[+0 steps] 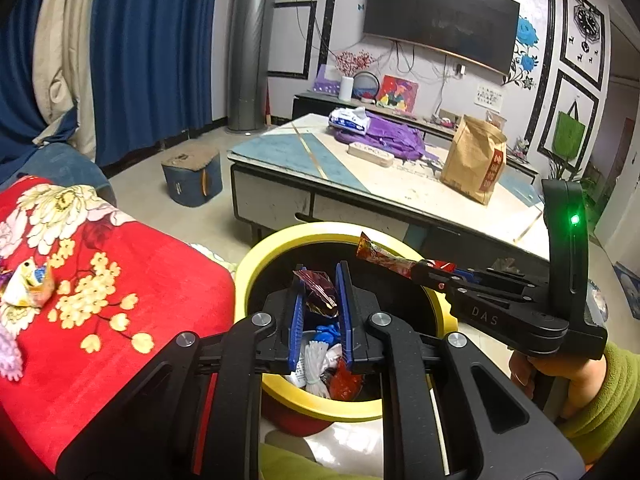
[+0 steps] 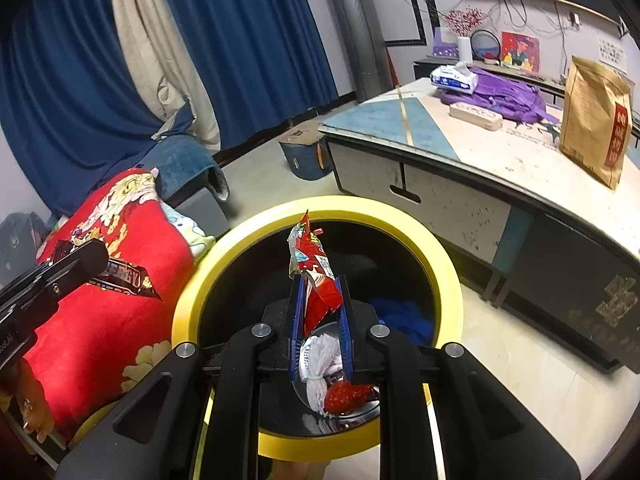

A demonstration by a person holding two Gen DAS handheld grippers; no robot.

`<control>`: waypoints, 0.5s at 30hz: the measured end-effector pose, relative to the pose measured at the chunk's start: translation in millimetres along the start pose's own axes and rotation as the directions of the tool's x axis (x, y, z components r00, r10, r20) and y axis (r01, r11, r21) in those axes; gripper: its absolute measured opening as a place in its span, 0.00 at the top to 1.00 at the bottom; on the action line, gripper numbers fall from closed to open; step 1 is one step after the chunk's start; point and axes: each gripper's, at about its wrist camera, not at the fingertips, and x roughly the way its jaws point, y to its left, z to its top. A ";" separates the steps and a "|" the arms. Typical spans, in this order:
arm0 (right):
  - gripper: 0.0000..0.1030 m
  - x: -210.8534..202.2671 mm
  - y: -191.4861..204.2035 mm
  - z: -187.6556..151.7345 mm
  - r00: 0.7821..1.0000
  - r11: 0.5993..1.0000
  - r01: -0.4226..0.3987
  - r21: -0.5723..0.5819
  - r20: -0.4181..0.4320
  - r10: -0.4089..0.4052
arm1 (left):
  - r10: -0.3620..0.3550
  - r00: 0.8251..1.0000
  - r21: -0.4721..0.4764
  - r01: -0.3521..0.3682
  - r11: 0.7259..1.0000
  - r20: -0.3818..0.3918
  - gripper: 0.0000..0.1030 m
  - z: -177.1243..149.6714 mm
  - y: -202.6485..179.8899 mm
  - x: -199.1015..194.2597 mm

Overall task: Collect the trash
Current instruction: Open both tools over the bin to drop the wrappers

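A yellow-rimmed black trash bin [image 1: 256, 260] [image 2: 188, 300] stands on the floor between sofa and coffee table, with white, blue and red trash inside. My left gripper [image 1: 320, 276] is shut on a dark brown shiny wrapper [image 1: 320, 294] above the bin's opening; it also shows in the right wrist view [image 2: 94, 258] with the wrapper [image 2: 128, 278] by the bin's left rim. My right gripper [image 2: 320, 284] is shut on a red snack wrapper [image 2: 314, 276] above the bin; in the left wrist view this gripper [image 1: 420, 270] holds the wrapper [image 1: 384, 258] over the far rim.
A red floral blanket [image 1: 120, 292] covers the sofa on the left, with crumpled paper trash [image 1: 26, 288] on it. The coffee table [image 1: 360, 184] holds a brown paper bag [image 1: 474, 160], purple bag [image 1: 384, 136] and tissue pack [image 1: 348, 120]. A blue stool [image 1: 192, 178] stands on the floor.
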 end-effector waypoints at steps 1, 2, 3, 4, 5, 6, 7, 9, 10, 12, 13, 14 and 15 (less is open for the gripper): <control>0.84 0.7 -1.6 -0.9 1.000 1.000 0.001 0.005 -0.003 -0.001 | -0.005 1.000 0.001 0.005 1.000 -0.005 0.91 0.0 -0.9 1.9; 0.84 1.2 -2.2 -1.0 1.000 1.000 0.003 0.009 -0.005 -0.003 | -0.007 1.000 0.003 0.007 1.000 -0.007 0.91 -0.5 -1.2 2.5; 0.84 1.8 -4.1 -1.6 1.000 1.000 0.004 0.016 -0.007 -0.004 | -0.006 1.000 0.007 0.006 1.000 -0.010 0.91 -0.4 -3.8 4.0; 0.84 2.4 -5.5 -1.9 1.000 1.000 0.005 0.021 -0.009 -0.005 | -0.008 1.000 0.011 0.008 1.000 -0.013 0.91 -0.2 -5.0 5.4; 0.83 2.7 -7.1 -2.7 1.000 1.000 0.005 0.026 -0.010 -0.005 | -0.008 1.000 0.013 0.008 1.000 -0.014 0.91 -0.2 -5.6 6.5; 0.82 3.1 -8.8 -3.4 1.000 0.999 0.008 0.032 -0.011 -0.008 | -0.008 1.000 0.014 0.008 1.000 -0.016 0.91 -0.1 -7.3 8.8; 0.82 3.4 -10.0 -4.1 1.000 0.999 0.009 0.036 -0.012 -0.009 | -0.009 1.000 0.016 0.009 1.000 -0.019 0.91 0.1 -7.6 10.1; 0.79 4.2 -12.6 -5.0 1.000 0.999 0.010 0.044 -0.017 -0.010 | -0.006 1.000 0.014 0.006 1.000 -0.021 0.86 0.5 -8.1 13.1; 0.79 4.4 -13.2 -5.1 1.000 0.999 0.012 0.047 -0.017 -0.011 | -0.007 1.000 0.010 0.008 1.000 -0.024 0.84 0.2 -7.3 13.9; 0.74 4.2 -14.0 -5.5 1.000 0.998 0.012 0.054 -0.016 -0.011 | -0.005 1.000 0.001 0.006 1.000 -0.024 0.78 0.6 -6.0 15.1; 0.72 4.0 -14.2 -5.7 1.000 0.998 0.013 0.057 -0.015 -0.012 | -0.004 1.000 -0.003 0.004 1.000 -0.022 0.76 0.9 -5.1 15.1; 0.67 3.4 -14.2 -5.7 1.000 0.998 0.013 0.061 -0.013 -0.012 | -0.003 1.000 -0.008 0.003 1.000 -0.021 0.70 1.2 -4.1 15.0; 0.62 3.0 -14.7 -5.6 1.000 0.998 0.014 0.066 -0.010 -0.013 | -0.002 1.000 -0.016 0.002 1.000 -0.018 0.63 1.4 -2.7 14.7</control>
